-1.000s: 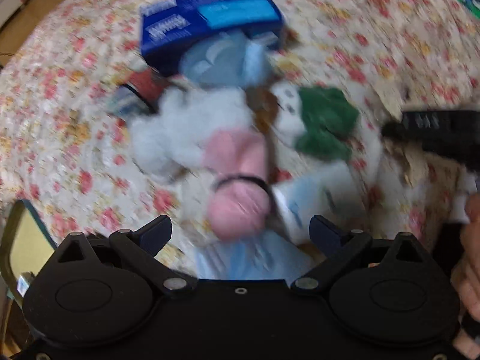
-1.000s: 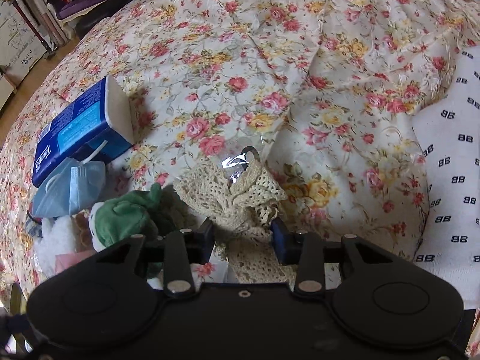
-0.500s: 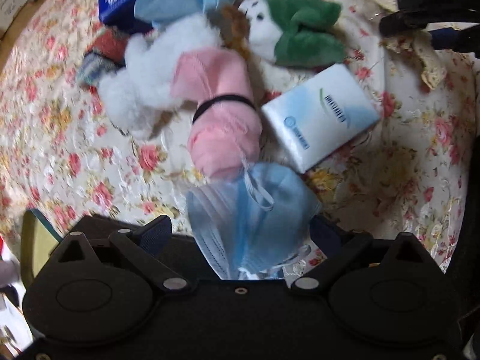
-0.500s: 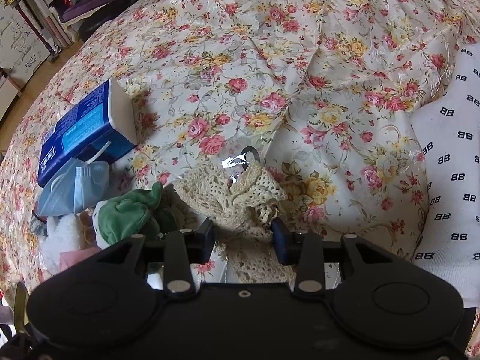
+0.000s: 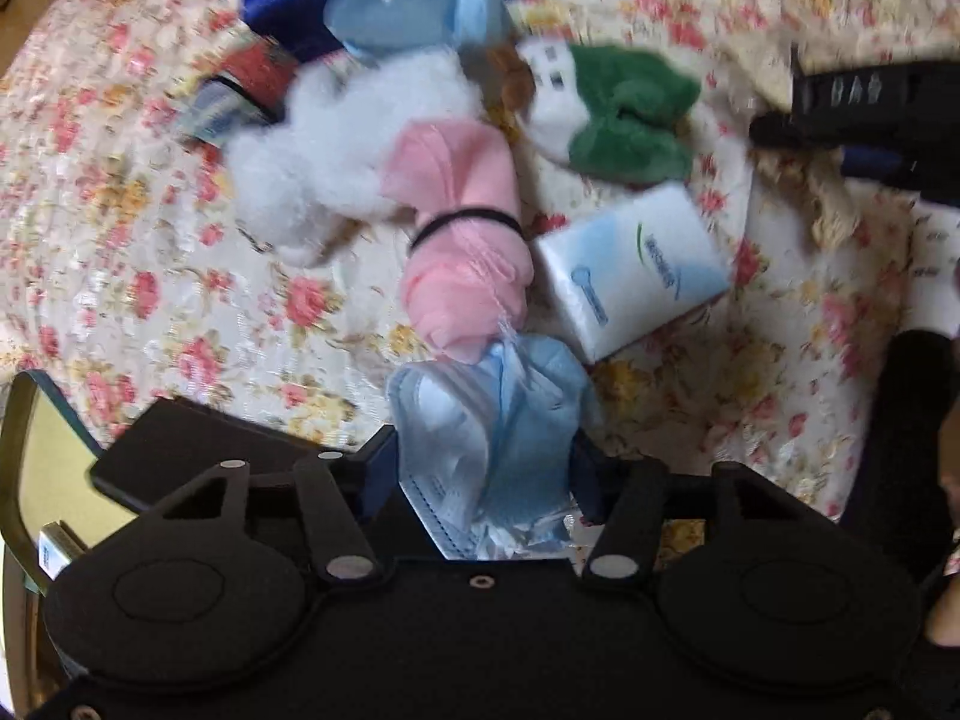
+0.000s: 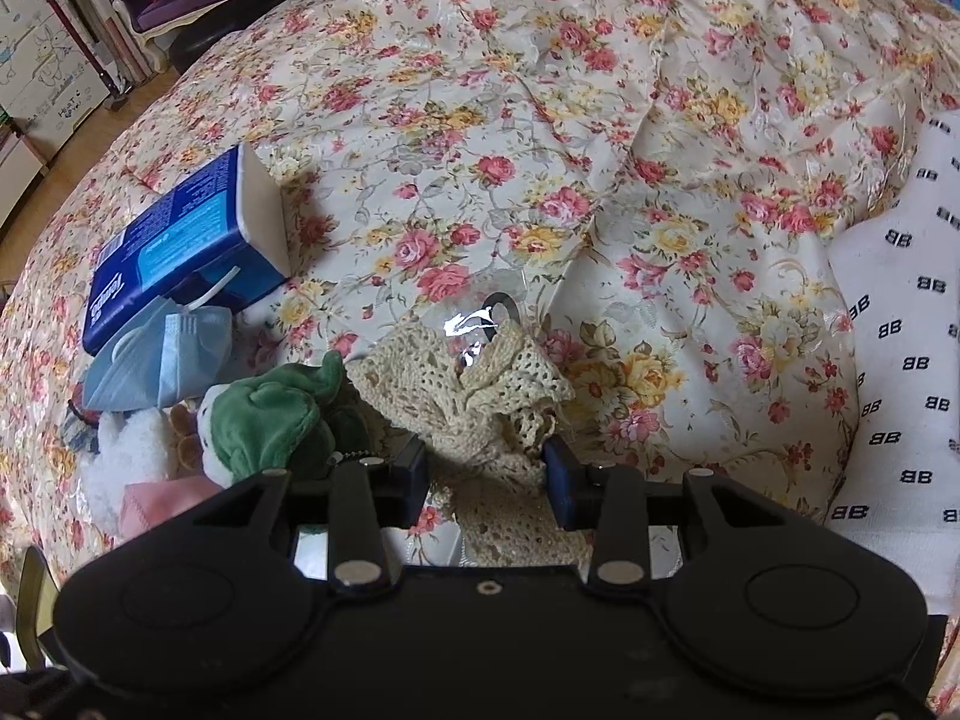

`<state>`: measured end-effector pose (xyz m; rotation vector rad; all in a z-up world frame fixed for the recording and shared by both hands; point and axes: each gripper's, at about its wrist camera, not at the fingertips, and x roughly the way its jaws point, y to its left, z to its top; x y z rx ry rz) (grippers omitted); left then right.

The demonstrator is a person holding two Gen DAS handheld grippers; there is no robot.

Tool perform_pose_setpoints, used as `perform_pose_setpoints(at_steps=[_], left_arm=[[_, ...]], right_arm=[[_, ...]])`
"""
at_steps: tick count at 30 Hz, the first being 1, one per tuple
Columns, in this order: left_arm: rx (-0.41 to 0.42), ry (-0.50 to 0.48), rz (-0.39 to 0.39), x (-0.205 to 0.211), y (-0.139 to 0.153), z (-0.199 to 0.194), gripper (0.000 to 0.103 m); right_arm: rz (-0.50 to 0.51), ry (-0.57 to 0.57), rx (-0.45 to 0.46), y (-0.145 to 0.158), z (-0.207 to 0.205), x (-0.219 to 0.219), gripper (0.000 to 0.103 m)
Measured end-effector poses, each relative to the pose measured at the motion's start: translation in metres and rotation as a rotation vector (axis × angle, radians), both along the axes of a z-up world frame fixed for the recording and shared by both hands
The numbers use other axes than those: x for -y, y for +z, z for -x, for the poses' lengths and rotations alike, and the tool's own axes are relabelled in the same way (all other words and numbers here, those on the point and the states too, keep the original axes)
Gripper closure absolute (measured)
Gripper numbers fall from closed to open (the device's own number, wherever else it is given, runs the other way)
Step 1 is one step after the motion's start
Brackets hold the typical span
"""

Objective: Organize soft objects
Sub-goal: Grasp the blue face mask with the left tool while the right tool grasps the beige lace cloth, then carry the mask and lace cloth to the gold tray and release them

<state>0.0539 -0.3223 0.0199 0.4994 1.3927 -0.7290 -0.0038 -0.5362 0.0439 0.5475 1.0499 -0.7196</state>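
The left gripper [image 5: 486, 468] has just been closing its jaws, which now pinch a bunched blue face mask [image 5: 498, 420] on the floral bedspread [image 5: 180, 276], well in from its edges. The mask touches a pink cloth roll [image 5: 462, 240] beside a white tissue pack [image 5: 630, 270]. The right gripper [image 6: 486, 474] grips a cream crochet bag [image 6: 480, 396], near a green plush toy [image 6: 264, 420].

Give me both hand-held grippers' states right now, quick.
Left hand-held gripper: jaws have just been closing, now shut on the blue face mask.
Right hand-held gripper: shut on the cream crochet bag.
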Motion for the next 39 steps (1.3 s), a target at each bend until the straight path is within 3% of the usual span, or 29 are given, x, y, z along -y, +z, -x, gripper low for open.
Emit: perform_pose_setpoints(at_steps=[8, 15, 26, 39], left_arm=[[0.063, 0.093, 0.078, -0.058, 0.056, -0.019, 0.048], [0.098, 0.202, 0.095, -0.112, 0.065, -0.034, 0.048], [0.031, 0.396, 0.007, -0.229, 0.024, -0.054, 0.048], [-0.028, 0.551, -0.027, -0.308, -0.038, -0.055, 0.048]], right_arm=[[0.07, 0.081, 0.054, 0.03, 0.007, -0.039, 0.066], [0.076, 0.227, 0.084, 0.049, 0.0, -0.108, 0.066], [-0.008, 0.541, 0.062, 0.063, -0.025, -0.239, 0.066], [-0.05, 0.803, -0.051, 0.036, -0.055, -0.37, 0.066]])
